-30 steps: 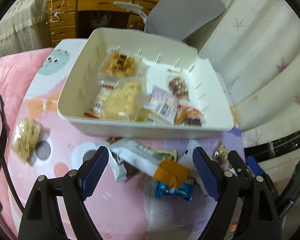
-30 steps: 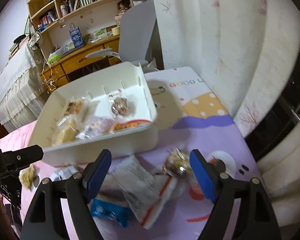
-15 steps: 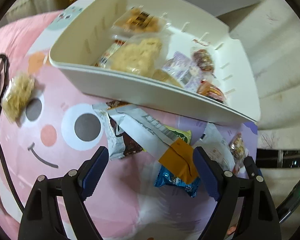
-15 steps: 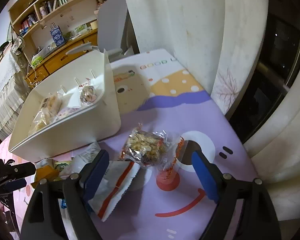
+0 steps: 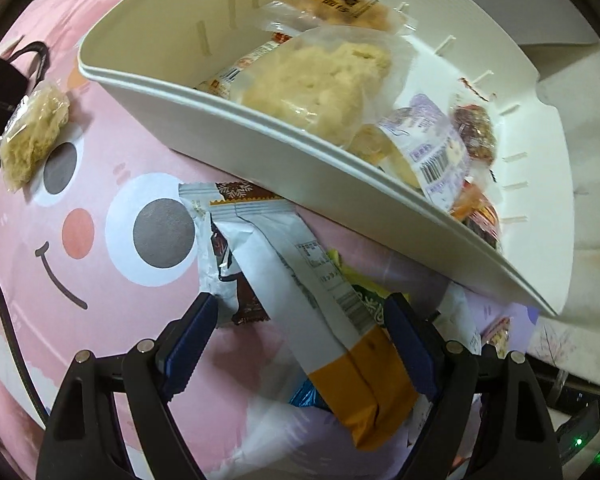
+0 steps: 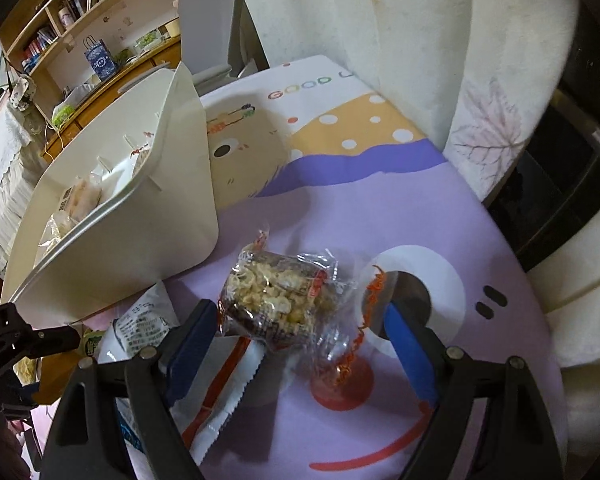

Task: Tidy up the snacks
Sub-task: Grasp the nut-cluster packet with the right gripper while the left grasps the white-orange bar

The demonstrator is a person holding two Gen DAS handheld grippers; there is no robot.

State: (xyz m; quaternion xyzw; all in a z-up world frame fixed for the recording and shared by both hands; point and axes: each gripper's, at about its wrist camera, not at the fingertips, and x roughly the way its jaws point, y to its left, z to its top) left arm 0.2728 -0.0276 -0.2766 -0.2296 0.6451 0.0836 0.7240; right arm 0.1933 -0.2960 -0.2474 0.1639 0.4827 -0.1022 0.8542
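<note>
A white bin (image 5: pixel 300 136) holds several wrapped snacks and stands on the cartoon-print cloth. In front of it lies a pile of packets. A long white-and-orange packet (image 5: pixel 364 360) rests on a brown-and-white packet (image 5: pixel 216 248), a green one (image 5: pixel 368 296) and a blue wrapper (image 5: pixel 306 398). My left gripper (image 5: pixel 302 304) points down over the long packet, its jaws closing, pads clear of it. My right gripper (image 6: pixel 298 312) stands open around a clear-wrapped popcorn snack (image 6: pixel 272 300) beside the bin (image 6: pixel 140 232), without pressing it. A white red-striped packet (image 6: pixel 220 392) lies under that snack.
A pale crumbly snack (image 5: pixel 32 132) lies alone on the cloth at the left, next to a black strap (image 5: pixel 4 80). A curtain (image 6: pixel 420 60) hangs behind the table's right edge. A grey chair (image 6: pixel 208 20) and wooden shelves (image 6: pixel 80 20) stand beyond the bin.
Both grippers have sunk toward the table. The left one rolled and came close over the long packet. The right one swung from the packet pile to straddle the popcorn snack.
</note>
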